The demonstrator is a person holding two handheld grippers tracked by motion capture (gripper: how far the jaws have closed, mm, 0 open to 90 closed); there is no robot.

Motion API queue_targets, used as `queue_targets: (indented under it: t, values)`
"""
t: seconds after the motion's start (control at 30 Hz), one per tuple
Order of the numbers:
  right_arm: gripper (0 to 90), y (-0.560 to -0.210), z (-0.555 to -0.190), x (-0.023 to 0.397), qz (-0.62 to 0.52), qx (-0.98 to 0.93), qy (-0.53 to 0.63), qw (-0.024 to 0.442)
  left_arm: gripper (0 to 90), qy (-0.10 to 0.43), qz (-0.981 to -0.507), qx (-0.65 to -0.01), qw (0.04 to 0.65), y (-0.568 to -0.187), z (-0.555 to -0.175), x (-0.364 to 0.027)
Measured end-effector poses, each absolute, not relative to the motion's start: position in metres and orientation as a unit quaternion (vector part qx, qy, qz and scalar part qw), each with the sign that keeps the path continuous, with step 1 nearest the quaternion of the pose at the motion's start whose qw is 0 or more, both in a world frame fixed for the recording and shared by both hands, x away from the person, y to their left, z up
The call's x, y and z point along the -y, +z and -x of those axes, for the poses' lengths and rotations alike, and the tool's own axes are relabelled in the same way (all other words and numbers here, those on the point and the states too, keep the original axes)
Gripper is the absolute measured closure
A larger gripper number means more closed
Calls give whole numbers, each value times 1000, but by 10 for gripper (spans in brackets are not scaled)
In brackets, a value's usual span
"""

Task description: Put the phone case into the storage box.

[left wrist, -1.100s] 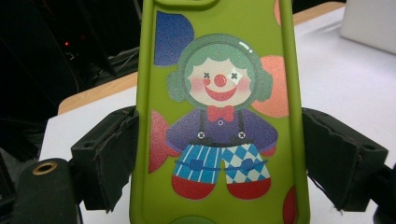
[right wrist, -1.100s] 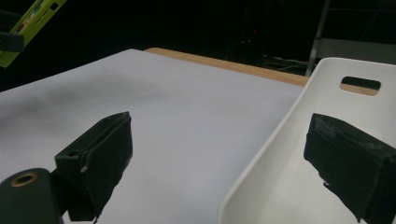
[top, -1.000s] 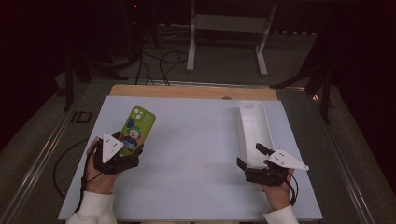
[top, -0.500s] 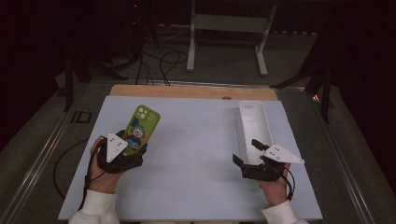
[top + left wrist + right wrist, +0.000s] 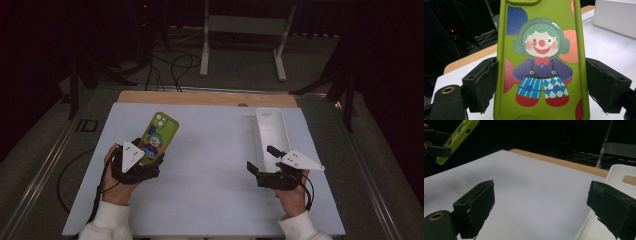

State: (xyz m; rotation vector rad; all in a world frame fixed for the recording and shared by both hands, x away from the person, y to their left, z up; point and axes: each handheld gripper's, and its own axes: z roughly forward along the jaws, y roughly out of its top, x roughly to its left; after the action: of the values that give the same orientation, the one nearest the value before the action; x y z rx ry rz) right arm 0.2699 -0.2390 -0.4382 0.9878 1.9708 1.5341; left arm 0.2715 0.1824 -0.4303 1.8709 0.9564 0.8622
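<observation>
Phone case (image 5: 541, 62), lime green with a cartoon clown printed on it, sits clamped between the jaws of the left hand-held gripper (image 5: 142, 161), one pad pressing each long edge. The left gripper view gives what the high view cannot: the clown's green hair, red nose, red bow tie, blue-and-white trousers and red shoes, and the black pads touching both rims of the case. From the high view the case (image 5: 158, 136) shows instead as a whole, slanting up and away from that hand-held gripper over the left part of the bench (image 5: 215, 150), its camera cut-out at the far end.

The right hand-held gripper (image 5: 264, 161) has its jaws spread wide with nothing between them; in the right gripper view only the pale bench surface lies in the gap. It is just beside the near end of a long white tray (image 5: 270, 131) on the right of the bench, well apart from the case. The right gripper view also catches the case (image 5: 459, 138) from the side, lifted off the bench.
</observation>
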Motion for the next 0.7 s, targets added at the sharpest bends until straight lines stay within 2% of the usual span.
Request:
queue_targets:
  t: [0.7]
  values:
    - [82,-433,-274,223,-335,-714,575,216,161,335,-760,-363,422,-431,-276,-162]
